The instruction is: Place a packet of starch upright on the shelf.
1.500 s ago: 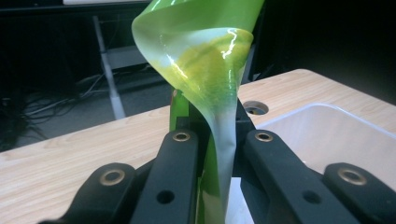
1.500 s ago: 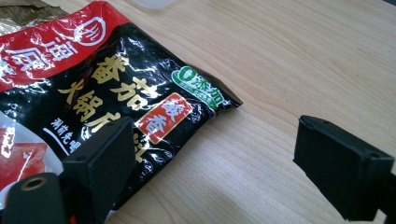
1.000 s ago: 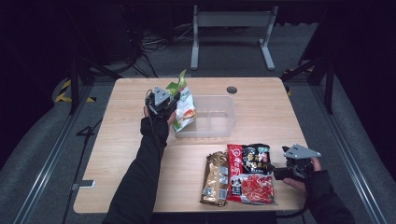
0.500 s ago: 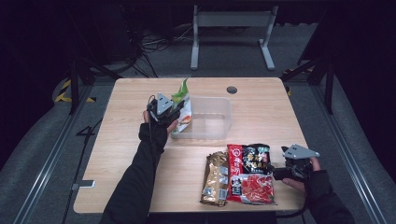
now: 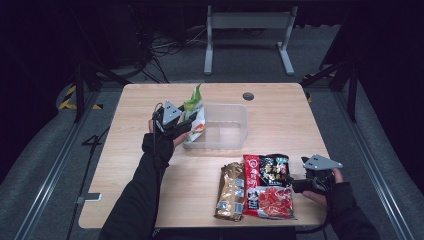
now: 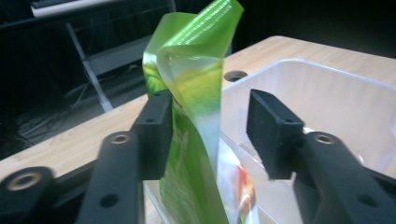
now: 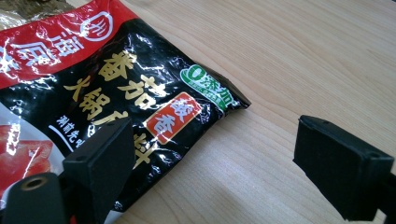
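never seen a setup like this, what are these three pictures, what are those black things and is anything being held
A person sits at a wooden table and works with a hand-held two-jaw gripper in each hand. One picture comes from a camera above, looking down; the other two come from cameras riding on the grippers, so the black bars are each gripper's own jaws.

The left gripper is at the near left corner of a clear plastic bin. A green snack bag stands between its jaws, leaning on the bin's edge. The jaws have just been opening: one pad sits against the bag, the other stands clear, so the bag is released.

The right gripper is open, just above the table by a red-and-black hotpot soup base packet. Beside that lies a brown-and-gold packet.
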`<state>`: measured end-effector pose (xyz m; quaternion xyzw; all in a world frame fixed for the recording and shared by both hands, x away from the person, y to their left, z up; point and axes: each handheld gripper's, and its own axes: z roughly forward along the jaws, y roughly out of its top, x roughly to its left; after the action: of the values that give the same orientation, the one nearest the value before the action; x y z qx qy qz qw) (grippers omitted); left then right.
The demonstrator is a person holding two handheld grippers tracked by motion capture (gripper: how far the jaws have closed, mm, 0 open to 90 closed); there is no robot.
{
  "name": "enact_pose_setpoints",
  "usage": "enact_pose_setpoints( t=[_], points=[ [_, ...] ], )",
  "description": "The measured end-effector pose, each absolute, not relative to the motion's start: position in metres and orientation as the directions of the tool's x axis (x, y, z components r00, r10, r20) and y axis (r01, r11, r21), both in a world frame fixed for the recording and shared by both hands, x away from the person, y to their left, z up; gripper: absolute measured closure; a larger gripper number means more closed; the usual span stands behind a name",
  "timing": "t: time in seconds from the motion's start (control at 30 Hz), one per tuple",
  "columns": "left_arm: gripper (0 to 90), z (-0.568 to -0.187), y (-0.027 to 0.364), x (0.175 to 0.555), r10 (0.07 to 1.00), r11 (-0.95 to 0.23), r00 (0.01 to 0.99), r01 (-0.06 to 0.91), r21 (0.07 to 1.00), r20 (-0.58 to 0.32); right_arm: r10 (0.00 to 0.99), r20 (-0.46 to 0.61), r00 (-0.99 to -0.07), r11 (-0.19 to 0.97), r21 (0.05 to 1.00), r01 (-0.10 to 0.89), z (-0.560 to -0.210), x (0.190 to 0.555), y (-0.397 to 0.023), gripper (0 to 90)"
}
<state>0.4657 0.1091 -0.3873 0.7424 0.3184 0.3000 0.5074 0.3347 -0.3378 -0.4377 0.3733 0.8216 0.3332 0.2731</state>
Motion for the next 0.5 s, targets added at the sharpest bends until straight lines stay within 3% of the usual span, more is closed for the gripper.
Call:
enact_pose_setpoints(
  t=[0.3, 0.5],
  points=[
    [34.8, -0.379, 0.124, 0.441, 0.752, -0.27, 0.652, 0.168, 0.948, 0.099, 0.796, -0.197, -0.573, 0.497, 0.752, 0.433, -0.437, 0.334, -0.338, 13.3],
    [30.5, -0.379, 0.132, 0.422, 0.709, -0.289, 0.7, 0.173, 0.942, 0.089, 0.798, -0.196, -0.57, 0.495, 0.753, 0.434, -0.437, 0.334, -0.338, 13.3]
  ],
)
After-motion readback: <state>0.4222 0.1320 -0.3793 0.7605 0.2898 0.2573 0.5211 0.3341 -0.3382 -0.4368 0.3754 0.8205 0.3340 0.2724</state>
